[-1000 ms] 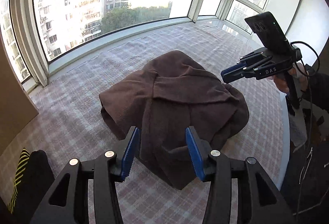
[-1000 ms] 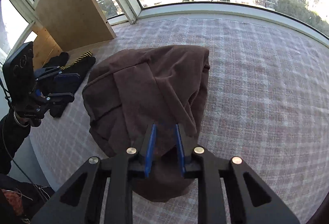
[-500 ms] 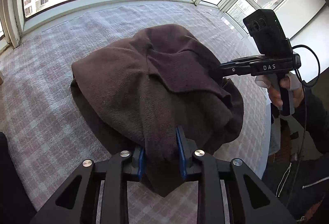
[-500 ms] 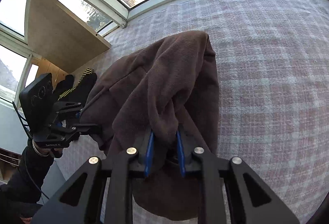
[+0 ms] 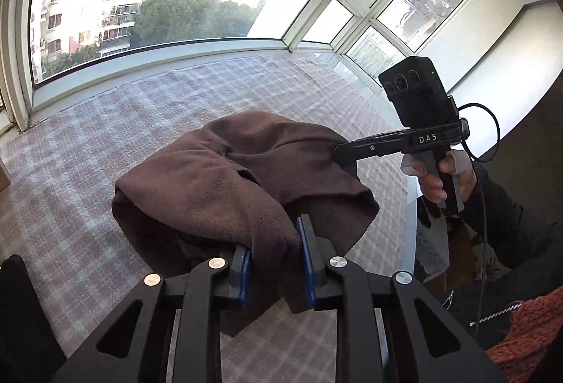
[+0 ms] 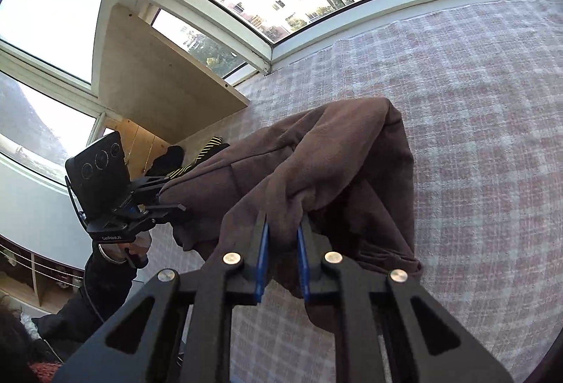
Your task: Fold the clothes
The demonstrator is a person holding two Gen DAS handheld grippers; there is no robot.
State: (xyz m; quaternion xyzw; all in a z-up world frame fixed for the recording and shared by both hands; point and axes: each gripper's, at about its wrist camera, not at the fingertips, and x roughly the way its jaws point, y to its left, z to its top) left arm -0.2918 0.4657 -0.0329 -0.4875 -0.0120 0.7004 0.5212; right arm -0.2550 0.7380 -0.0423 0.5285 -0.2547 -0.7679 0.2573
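Both grippers, left gripper (image 5: 274, 263) and right gripper (image 6: 281, 263), pinched the soft brown fleece garment (image 5: 246, 186), lifting its near edge. Next, carry it far across.

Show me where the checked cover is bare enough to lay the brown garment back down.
Bare checked cover runs from the brown garment to the window sill, and on the right gripper's side. Crowded: the corner by the wooden board, where black-and-yellow clothes lie beside the left gripper.
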